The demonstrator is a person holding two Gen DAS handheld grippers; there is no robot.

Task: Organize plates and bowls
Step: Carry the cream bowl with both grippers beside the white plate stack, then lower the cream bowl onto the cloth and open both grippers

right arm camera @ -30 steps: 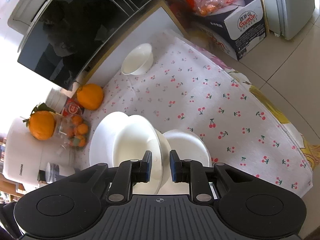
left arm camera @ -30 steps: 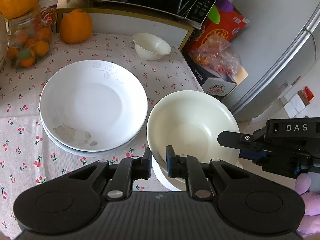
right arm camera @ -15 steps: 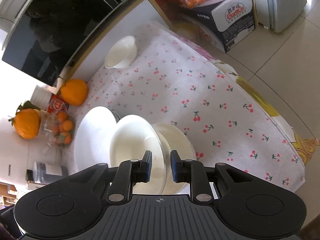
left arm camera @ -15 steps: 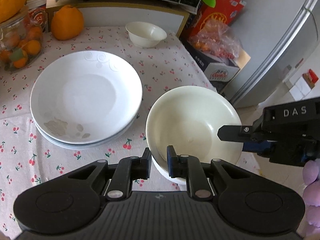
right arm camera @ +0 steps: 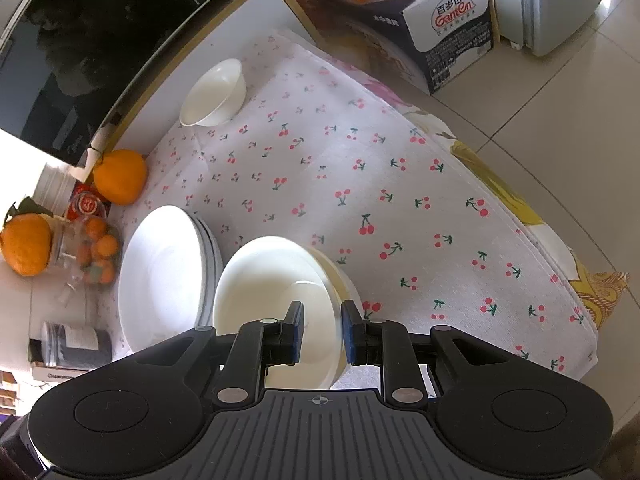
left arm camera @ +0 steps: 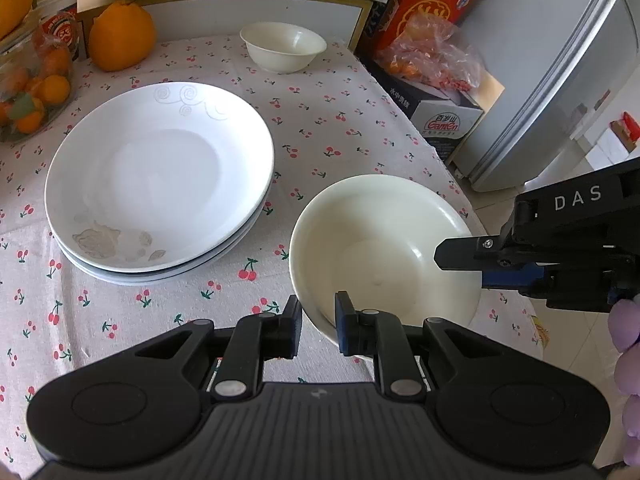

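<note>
A cream bowl (left arm camera: pixel 380 240) sits nested on another bowl at the table's right front edge. My left gripper (left arm camera: pixel 318 320) is shut on its near rim. My right gripper (right arm camera: pixel 323 330) is shut on the same cream bowl (right arm camera: pixel 272 280) at its right rim; it also shows in the left wrist view (left arm camera: pixel 460 266). The lower bowl (right arm camera: pixel 344 280) shows under it. A stack of white plates (left arm camera: pixel 160 180) lies left of the bowl and also shows in the right wrist view (right arm camera: pixel 168 272). A small white bowl (left arm camera: pixel 283 46) stands at the back, seen too in the right wrist view (right arm camera: pixel 214 94).
A cherry-print cloth (left arm camera: pixel 340 120) covers the table. A large orange (left arm camera: pixel 122 38) and a jar of small oranges (left arm camera: pixel 32 80) stand at the back left. A microwave (right arm camera: pixel 80 40) sits behind. Boxes (left arm camera: pixel 436 92) and a fridge (left arm camera: pixel 560 80) stand to the right, beyond the table edge.
Both grippers have come down with the cream bowl, which now sits lower on the bowl beneath it. Their jaws look slightly wider apart on the rim.
</note>
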